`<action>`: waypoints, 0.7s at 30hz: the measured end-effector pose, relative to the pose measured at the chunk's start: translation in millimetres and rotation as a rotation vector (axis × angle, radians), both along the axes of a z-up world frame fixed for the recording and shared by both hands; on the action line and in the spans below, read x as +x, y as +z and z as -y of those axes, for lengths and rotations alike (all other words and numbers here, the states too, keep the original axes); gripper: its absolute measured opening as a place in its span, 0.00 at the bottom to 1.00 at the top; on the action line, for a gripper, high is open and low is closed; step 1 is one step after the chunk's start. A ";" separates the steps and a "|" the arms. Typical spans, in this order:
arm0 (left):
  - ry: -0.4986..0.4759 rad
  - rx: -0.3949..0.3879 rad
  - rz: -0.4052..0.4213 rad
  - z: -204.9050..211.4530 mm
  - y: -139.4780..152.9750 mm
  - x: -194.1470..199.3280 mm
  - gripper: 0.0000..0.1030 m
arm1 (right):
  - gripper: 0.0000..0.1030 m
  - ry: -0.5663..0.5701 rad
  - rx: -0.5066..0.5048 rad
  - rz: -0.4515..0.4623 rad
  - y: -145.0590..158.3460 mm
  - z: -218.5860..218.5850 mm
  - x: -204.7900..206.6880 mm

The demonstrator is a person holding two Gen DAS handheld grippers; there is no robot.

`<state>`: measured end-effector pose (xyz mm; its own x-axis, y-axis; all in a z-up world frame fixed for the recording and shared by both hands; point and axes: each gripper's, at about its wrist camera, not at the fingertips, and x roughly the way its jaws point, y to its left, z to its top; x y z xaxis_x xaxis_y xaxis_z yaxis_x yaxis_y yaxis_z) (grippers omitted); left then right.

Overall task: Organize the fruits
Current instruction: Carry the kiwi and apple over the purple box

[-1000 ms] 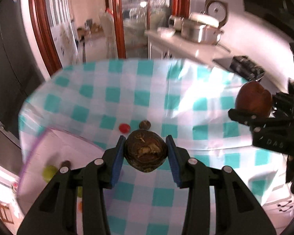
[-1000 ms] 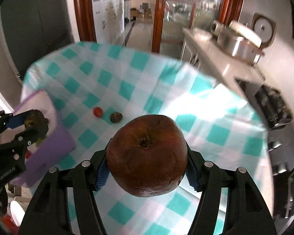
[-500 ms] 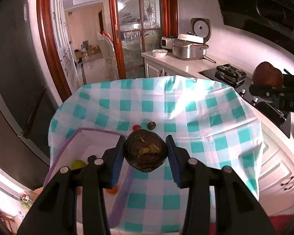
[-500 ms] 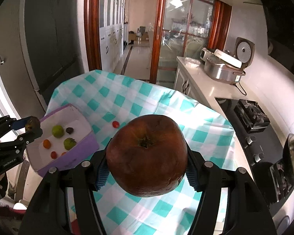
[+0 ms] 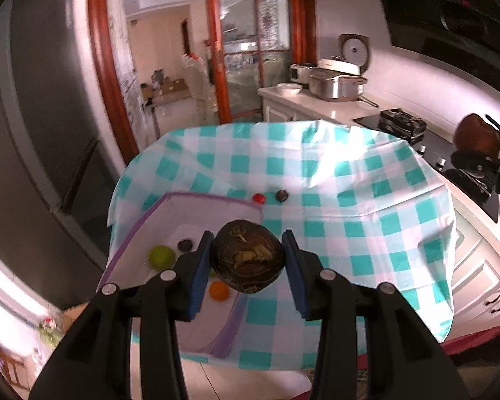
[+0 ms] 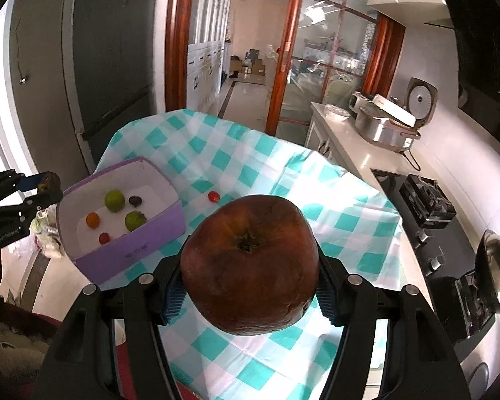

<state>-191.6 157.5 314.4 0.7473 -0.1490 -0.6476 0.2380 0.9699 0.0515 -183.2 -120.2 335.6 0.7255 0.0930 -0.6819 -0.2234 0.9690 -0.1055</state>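
Mid-carry: left gripper (image 5: 246,260) clamped on dark mottled fruit (image 5: 247,260) above purple box (image 6: 130,250), right gripper (image 6: 250,286) clamped on brown fruit (image 6: 250,263) over tablecloth (image 6: 236,163); next likely lower, release into box.

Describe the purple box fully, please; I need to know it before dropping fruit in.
The purple box is rectangular and open-topped, with lilac outer walls, a white inside and faint small print on its near wall. It sits upright on the checked tablecloth near the table's left edge. Inside lie two green fruits, an orange one, a small red one and a small dark one. No gripper touches it.
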 end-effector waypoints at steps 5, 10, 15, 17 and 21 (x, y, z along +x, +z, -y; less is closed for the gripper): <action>0.087 -0.029 -0.082 -32.8 -29.7 0.2 0.41 | 0.60 0.072 -0.010 -0.041 -16.1 -30.7 19.6; 0.200 -0.055 -0.180 -66.8 -69.0 9.3 0.41 | 0.60 0.184 -0.041 -0.104 -39.4 -74.9 56.5; 0.335 -0.089 -0.262 -102.9 -101.0 21.1 0.41 | 0.60 0.360 -0.079 -0.184 -74.0 -141.4 106.4; 0.391 -0.081 -0.287 -115.7 -113.0 27.4 0.41 | 0.60 0.438 -0.094 -0.205 -86.3 -167.2 123.4; 0.503 -0.099 -0.339 -135.8 -134.1 37.2 0.41 | 0.60 0.576 -0.116 -0.257 -113.9 -212.1 154.5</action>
<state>-154.4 293.3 180.3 0.4964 0.0965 -0.8627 -0.2628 0.9639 -0.0433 -28.7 91.9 221.8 0.3929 0.3344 -0.8566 -0.7372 0.6713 -0.0760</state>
